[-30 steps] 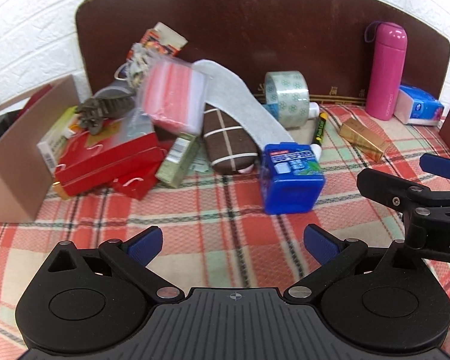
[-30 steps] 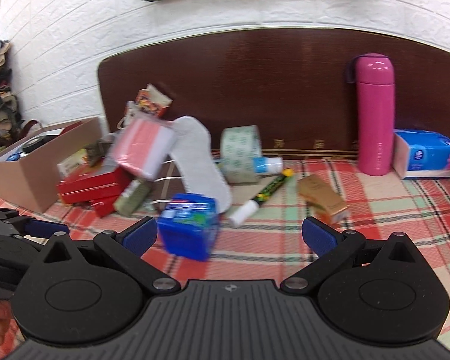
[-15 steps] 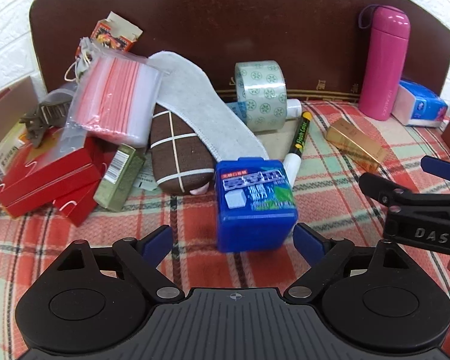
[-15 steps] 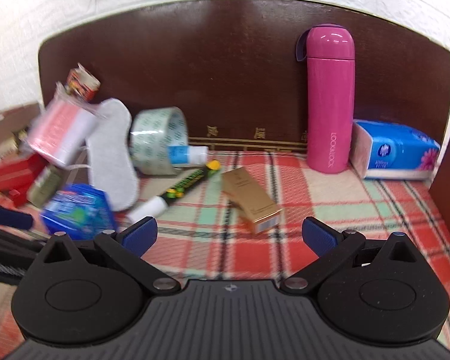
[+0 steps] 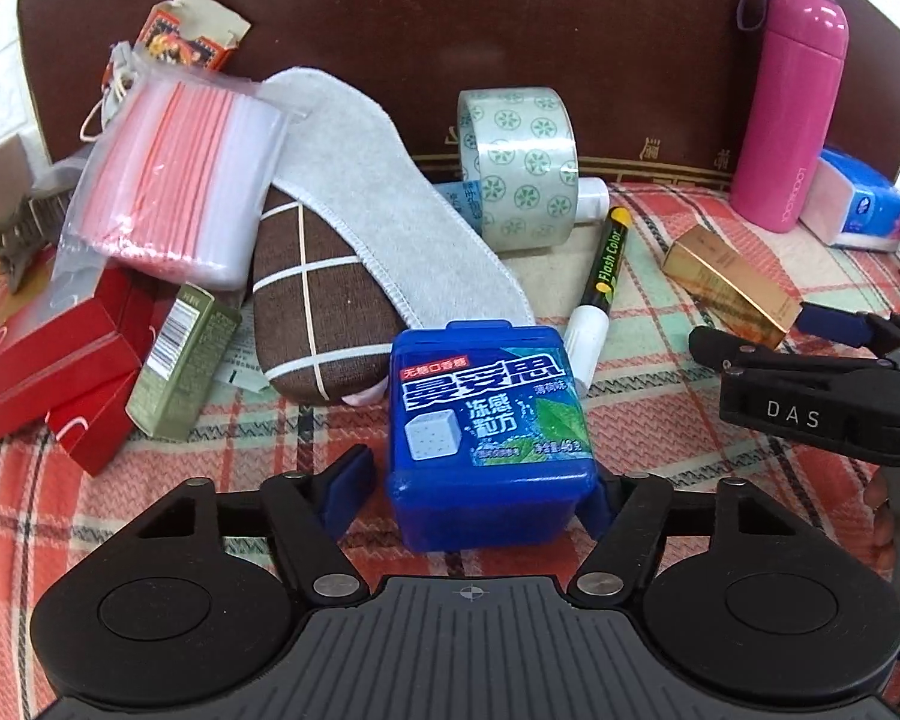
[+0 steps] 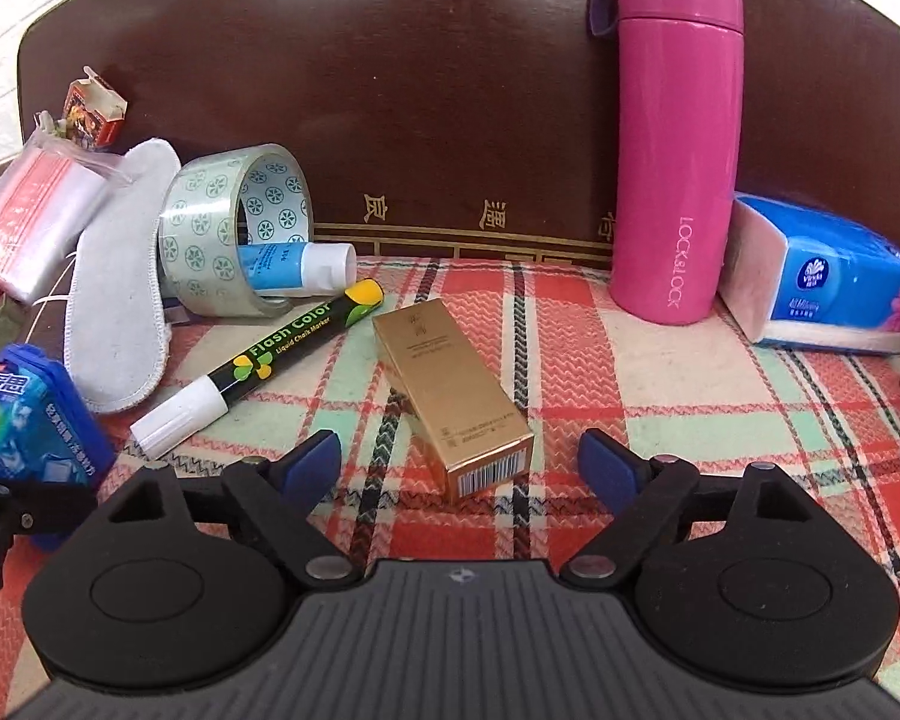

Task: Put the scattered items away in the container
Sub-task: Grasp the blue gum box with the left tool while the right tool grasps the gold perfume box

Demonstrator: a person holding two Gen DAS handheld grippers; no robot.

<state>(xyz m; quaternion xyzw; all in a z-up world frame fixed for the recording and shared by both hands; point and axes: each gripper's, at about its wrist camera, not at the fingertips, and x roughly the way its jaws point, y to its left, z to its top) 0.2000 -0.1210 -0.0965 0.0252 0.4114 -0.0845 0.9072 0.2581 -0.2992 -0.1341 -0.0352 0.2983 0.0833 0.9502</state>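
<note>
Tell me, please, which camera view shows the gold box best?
The right wrist view: the gold box lies near and whole, just ahead of the open right gripper, barcode end visible. In the left wrist view it is farther off, toward the right.

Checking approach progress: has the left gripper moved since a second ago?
Yes. The left gripper has advanced toward the headboard, now straddling the blue gum box.

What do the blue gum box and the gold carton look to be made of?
Blue gum box: looks like glossy moulded plastic, with rounded edges, highlights and a printed label. Gold carton: seemingly metallic-finish cardboard, with sharp folded edges and a barcode on its end flap.
</note>
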